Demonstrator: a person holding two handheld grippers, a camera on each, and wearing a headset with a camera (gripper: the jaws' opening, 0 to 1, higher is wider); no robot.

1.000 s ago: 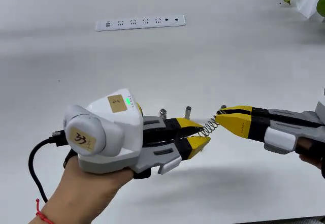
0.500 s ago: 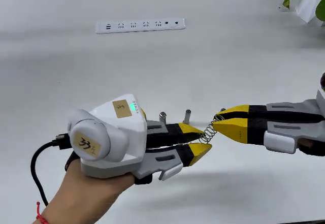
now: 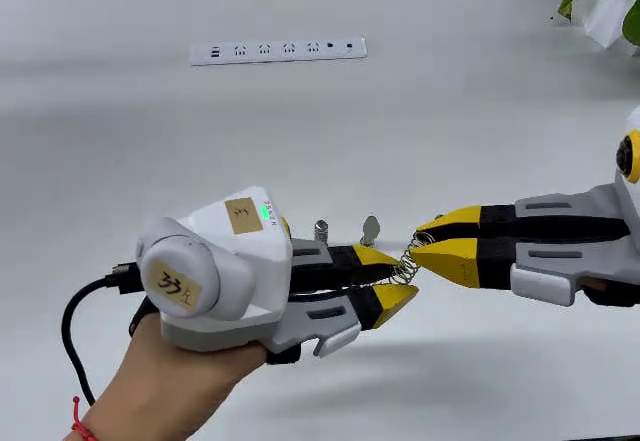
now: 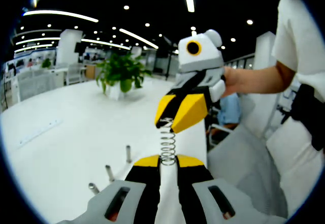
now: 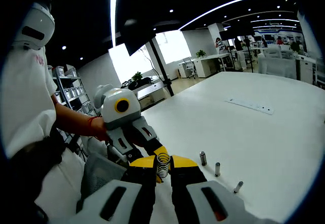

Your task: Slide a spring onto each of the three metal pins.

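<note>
Since a second ago the right claw [image 3: 417, 242] has pushed in toward the left claw [image 3: 403, 274] and its rear has lifted, so the spring [image 3: 408, 261] between them spans a shorter gap. Each claw is clamped on one end of that spring. In the left gripper view it rises from my left tips into the right tips, and in the right gripper view I look along its bore.

Its long axis runs claw to claw, near level above the counter [image 3: 450, 111]. The pins [image 5: 217, 169] stand upright on the counter just beyond the left claw, ahead and to the right of the right claw's tips. I judge one claw must let go and the other swing the spring upright before it can drop over a pin.

My left hand [image 3: 170, 381] holds its claw level, pointing right; the right claw reaches in nose-down. The leftmost pin [image 3: 321, 229] looks ribbed, and I cannot tell whether it already carries a spring.
</note>
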